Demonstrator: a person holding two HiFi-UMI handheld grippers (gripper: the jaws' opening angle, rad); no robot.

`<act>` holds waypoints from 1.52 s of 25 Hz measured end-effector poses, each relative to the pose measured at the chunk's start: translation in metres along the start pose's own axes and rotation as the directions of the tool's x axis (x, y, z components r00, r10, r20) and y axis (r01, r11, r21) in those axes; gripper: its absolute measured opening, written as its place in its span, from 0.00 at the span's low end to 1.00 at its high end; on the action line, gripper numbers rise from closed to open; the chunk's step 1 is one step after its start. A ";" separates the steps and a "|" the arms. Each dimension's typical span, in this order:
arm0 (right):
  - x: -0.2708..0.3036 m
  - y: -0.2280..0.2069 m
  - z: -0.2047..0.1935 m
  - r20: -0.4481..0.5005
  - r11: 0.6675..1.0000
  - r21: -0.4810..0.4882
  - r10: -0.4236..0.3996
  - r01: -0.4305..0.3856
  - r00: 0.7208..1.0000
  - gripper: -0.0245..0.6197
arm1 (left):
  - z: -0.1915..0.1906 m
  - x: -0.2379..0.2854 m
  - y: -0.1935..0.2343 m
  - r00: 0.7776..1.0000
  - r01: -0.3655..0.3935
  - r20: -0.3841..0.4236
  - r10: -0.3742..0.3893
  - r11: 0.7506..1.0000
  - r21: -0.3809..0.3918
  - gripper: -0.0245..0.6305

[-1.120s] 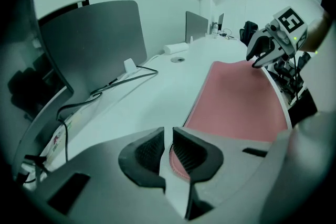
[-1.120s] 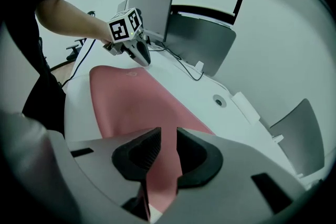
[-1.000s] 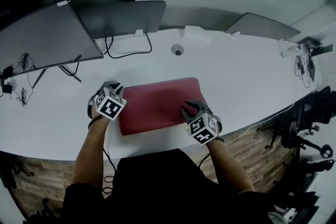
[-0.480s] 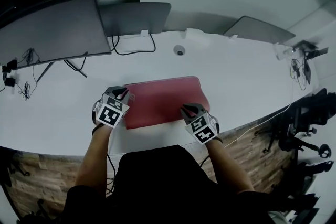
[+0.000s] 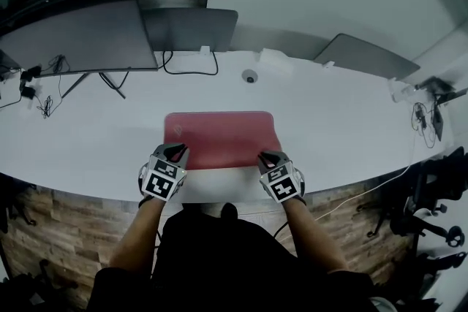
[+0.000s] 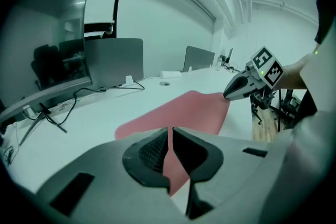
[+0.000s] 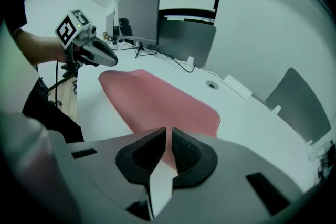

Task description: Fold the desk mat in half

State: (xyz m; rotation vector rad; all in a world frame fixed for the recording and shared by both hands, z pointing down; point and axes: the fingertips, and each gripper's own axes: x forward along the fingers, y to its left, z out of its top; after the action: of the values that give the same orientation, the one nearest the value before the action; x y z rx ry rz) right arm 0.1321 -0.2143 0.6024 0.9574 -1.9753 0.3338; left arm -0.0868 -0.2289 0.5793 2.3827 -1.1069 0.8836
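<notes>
Your left gripper [image 5: 178,150] is clamped on the desk mat [image 5: 219,139]: in the left gripper view the pads meet with only the thin red sheet between them, at the mat's 7 o'clock corner. Your right gripper [image 5: 269,156] has just been closing its jaws, and the right gripper view shows them pinched on the mat's edge at the 5 o'clock corner (red strip right in the slot). Both grippers point down and away from you.

The mat lies spread out, not folded, on the white desk [image 5: 344,109], long side across your body, near edge at the two jaws. Can't tell if that edge is off the desk.

A round grommet [image 5: 250,76] sits at 12 o'clock of the mat, apart from it. Two dark monitors [image 5: 191,29] stand at 10 to 11 o'clock, with black cables [image 5: 183,71] trailing under them.
</notes>
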 end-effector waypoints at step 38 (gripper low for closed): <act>-0.007 -0.094 -0.035 0.251 0.979 0.177 0.050 -0.097 0.967 0.23 | -0.062 0.047 -0.037 0.928 -0.284 -0.243 0.283 0.958 0.032 0.09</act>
State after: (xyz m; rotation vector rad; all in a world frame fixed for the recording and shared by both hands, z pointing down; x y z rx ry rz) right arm 0.2249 -0.2537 0.6044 1.0893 -2.2398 0.4700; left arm -0.0581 -0.1971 0.6544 2.0683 -1.3677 1.2336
